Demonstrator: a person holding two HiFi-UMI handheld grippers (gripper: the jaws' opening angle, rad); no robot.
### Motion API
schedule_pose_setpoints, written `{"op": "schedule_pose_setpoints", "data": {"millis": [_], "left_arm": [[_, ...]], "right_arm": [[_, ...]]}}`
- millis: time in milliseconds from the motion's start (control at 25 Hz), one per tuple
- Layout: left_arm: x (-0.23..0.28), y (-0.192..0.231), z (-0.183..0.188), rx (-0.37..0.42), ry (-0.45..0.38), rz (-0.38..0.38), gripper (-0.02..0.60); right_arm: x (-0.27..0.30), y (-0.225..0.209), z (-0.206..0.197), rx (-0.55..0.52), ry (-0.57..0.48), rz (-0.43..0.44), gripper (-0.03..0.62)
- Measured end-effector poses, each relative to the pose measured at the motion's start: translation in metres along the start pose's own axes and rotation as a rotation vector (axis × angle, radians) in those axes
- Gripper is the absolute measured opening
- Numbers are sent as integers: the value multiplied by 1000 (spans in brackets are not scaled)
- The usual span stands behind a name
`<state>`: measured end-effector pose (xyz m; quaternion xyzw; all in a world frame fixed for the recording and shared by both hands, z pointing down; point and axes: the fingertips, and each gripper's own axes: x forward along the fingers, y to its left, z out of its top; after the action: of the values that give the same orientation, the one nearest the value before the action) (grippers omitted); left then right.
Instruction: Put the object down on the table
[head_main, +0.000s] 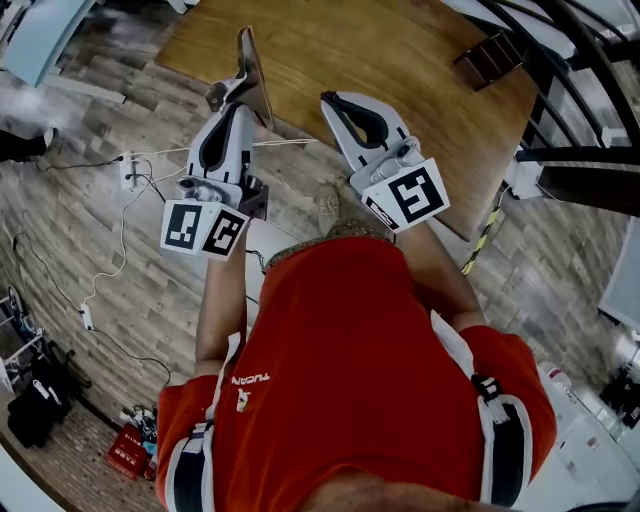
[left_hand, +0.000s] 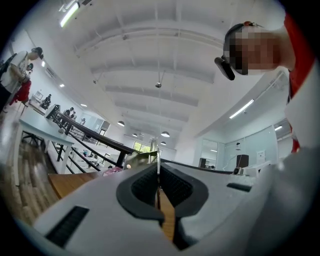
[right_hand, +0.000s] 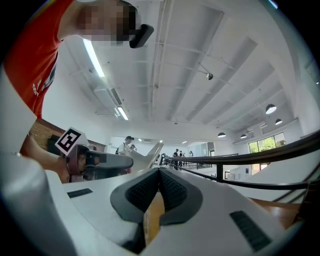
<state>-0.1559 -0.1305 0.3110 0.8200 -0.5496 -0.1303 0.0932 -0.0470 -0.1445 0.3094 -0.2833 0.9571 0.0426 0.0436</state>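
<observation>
A thin flat greyish object stands upright, pinched at its lower end by my left gripper, which is shut on it in front of the near edge of the wooden table. In the left gripper view the object shows edge-on, rising from between the closed pads of the left gripper. My right gripper is beside it to the right, shut with nothing in it. The right gripper view shows its pads together, with the left gripper and the object off to the left.
A dark box sits at the table's far right corner, next to a black railing. On the plank floor to the left lie a power strip with white cables, a red crate and a black bag.
</observation>
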Motion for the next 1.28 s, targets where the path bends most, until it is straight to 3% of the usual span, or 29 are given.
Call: {"op": "schedule_pose_setpoints", "data": {"millis": [320, 800, 1280], "left_arm": [[57, 36, -24, -68, 75, 35, 9], [101, 94, -75, -217, 215, 18, 9], [142, 145, -153, -385, 405, 84, 9]], "right_arm": [[35, -53, -25, 26, 31, -14, 25], [68, -70, -59, 17, 111, -99, 25], [77, -92, -91, 25, 196, -155, 25]]}}
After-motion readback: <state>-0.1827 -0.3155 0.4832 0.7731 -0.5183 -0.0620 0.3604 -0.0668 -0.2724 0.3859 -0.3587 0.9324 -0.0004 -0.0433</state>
